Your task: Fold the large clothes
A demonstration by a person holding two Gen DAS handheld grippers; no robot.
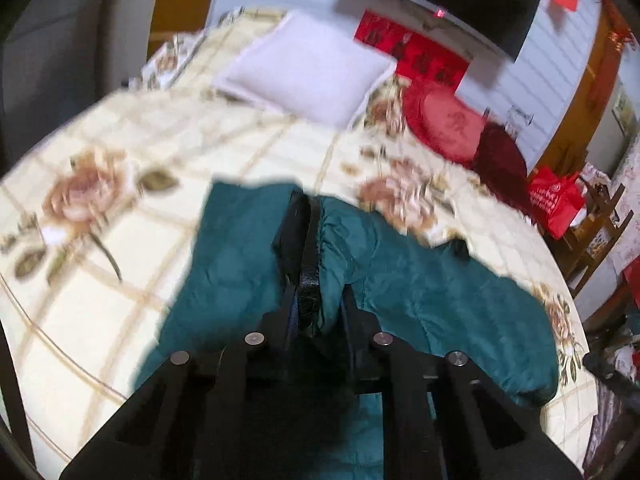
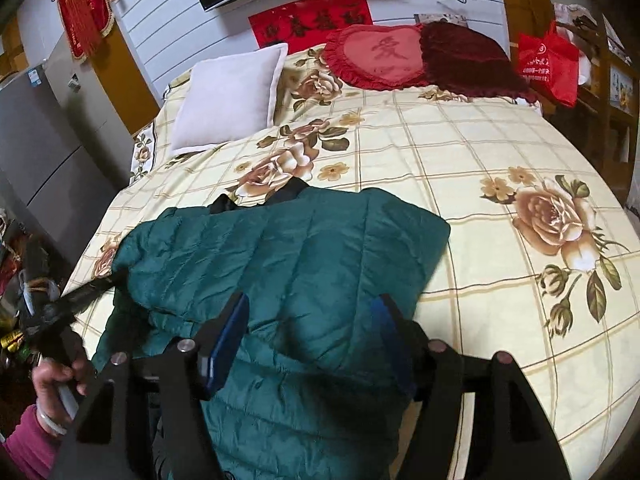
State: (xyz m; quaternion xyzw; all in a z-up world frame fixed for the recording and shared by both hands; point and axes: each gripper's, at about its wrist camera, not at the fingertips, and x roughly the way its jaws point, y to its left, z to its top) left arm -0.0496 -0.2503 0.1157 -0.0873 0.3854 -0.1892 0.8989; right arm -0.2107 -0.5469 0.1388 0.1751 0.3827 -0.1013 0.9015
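A dark teal quilted jacket (image 2: 288, 248) lies partly folded on the floral bedspread (image 2: 480, 280), near the bed's front edge. In the left wrist view my left gripper (image 1: 318, 300) is shut on a bunched fold of the jacket (image 1: 420, 288) with its black zipper edge, lifted a little off the bed. The right wrist view shows that gripper (image 2: 92, 288) at the jacket's left edge, held by a person's hand (image 2: 56, 376). My right gripper (image 2: 310, 312) hovers over the jacket's near part, open, its blue pads (image 2: 234, 320) wide apart and pressing on nothing.
A white pillow (image 2: 228, 96), a red heart cushion (image 2: 376, 56) and a dark red cushion (image 2: 472, 56) sit at the bed's far end. A red bag (image 2: 548, 68) hangs on wooden furniture at the right. A grey cabinet (image 2: 40, 140) stands left of the bed.
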